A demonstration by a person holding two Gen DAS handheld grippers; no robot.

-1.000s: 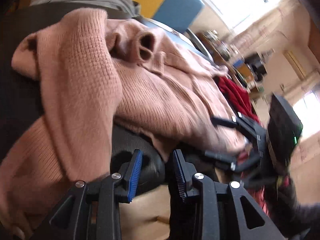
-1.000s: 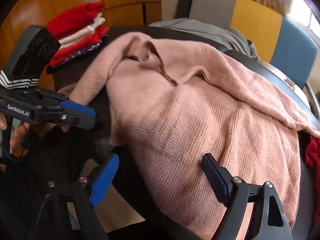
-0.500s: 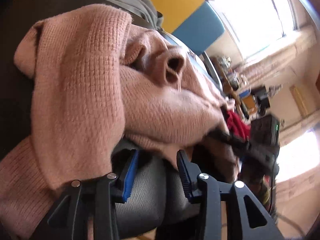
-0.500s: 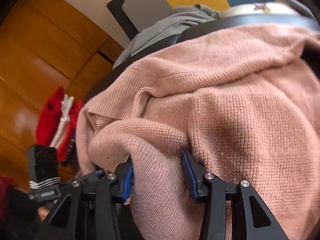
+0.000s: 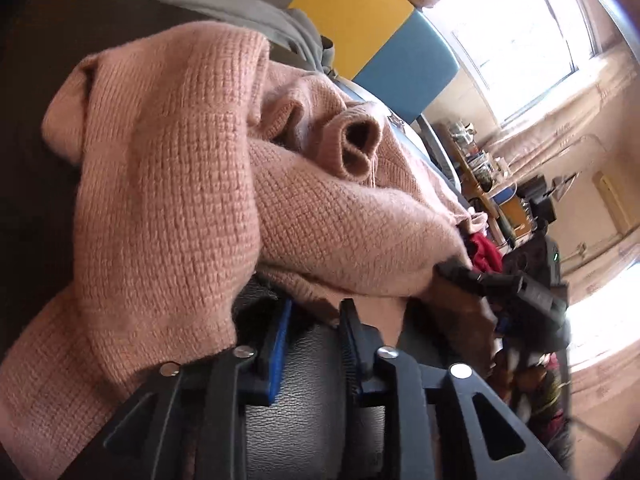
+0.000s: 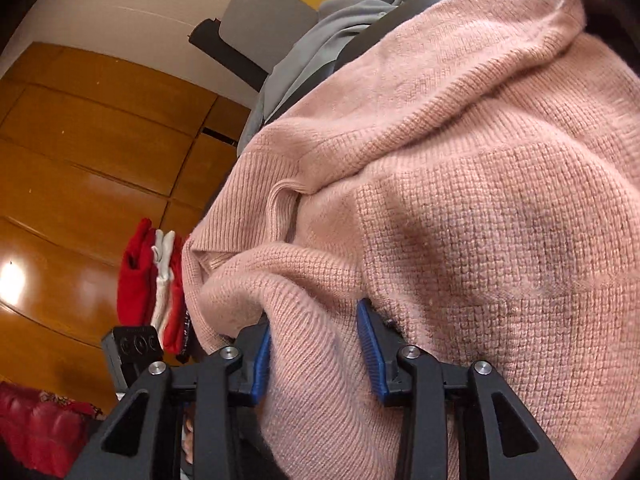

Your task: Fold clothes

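A pink knit sweater (image 5: 200, 184) lies bunched on a dark round table (image 5: 36, 120); it also fills the right wrist view (image 6: 460, 220). My left gripper (image 5: 314, 316) sits at the table's near edge under the sweater's hem, jaws a little apart, with a bit of hem at its tips. My right gripper (image 6: 316, 328) is closed on a thick fold of the sweater, which fills the gap between its blue pads (image 6: 370, 344). The right gripper also shows in the left wrist view (image 5: 516, 292), at the sweater's right edge.
A grey garment (image 6: 320, 48) lies at the table's far side by a yellow and blue chair (image 5: 384, 36). Folded red and white clothes (image 6: 154, 280) are stacked beside wooden panels (image 6: 80, 152). A red garment (image 5: 486, 250) lies beyond the sweater.
My right gripper went from wide open to closed on a fold of the sweater. My left gripper moved in under the hem at the table edge. The sweater has bunched up.
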